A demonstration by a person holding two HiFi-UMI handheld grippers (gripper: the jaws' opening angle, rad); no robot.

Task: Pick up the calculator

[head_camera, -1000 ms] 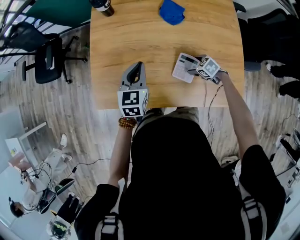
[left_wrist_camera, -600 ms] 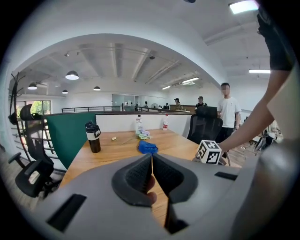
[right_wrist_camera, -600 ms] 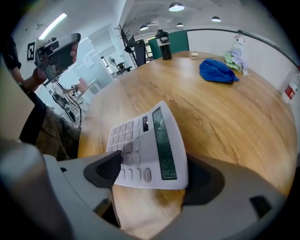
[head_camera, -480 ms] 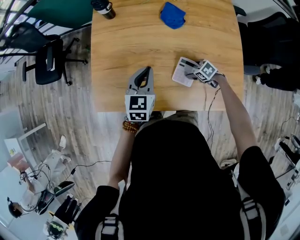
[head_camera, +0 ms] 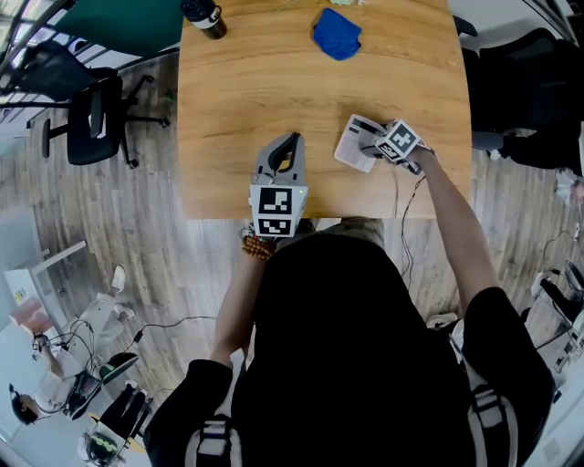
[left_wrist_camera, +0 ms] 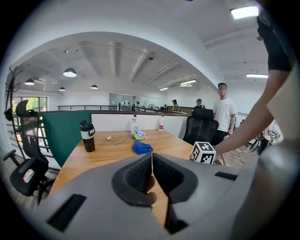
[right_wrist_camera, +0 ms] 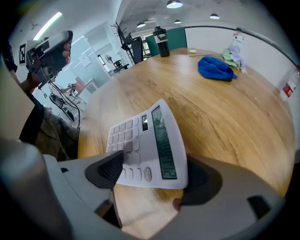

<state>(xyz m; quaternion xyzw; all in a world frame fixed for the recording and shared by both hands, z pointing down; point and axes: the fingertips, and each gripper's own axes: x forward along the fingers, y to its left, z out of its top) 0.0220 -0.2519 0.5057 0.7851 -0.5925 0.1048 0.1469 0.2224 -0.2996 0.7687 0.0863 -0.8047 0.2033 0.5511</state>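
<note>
The white calculator (head_camera: 354, 141) lies near the front right corner of the wooden table (head_camera: 237, 100). My right gripper (head_camera: 376, 142) points steeply down onto its right end. In the right gripper view the calculator (right_wrist_camera: 145, 140) sits tilted between the jaws of the right gripper (right_wrist_camera: 154, 174), with the dark pads against its two sides. These jaws have just been closing with the calculator between them. My left gripper (head_camera: 290, 141) hovers over the table's front edge, shut and empty. In its own view the left gripper (left_wrist_camera: 151, 173) shows both pads touching.
A crumpled blue cloth (head_camera: 336, 30) lies at the table's far side, with a black bottle (head_camera: 203, 13) at the far left corner. A black office chair (head_camera: 96, 114) stands left of the table. A cable hangs from the right gripper. People (left_wrist_camera: 224, 112) stand beyond the table.
The left gripper has moved to the right along the table's front edge and a little farther over the table. The right gripper stays at the calculator.
</note>
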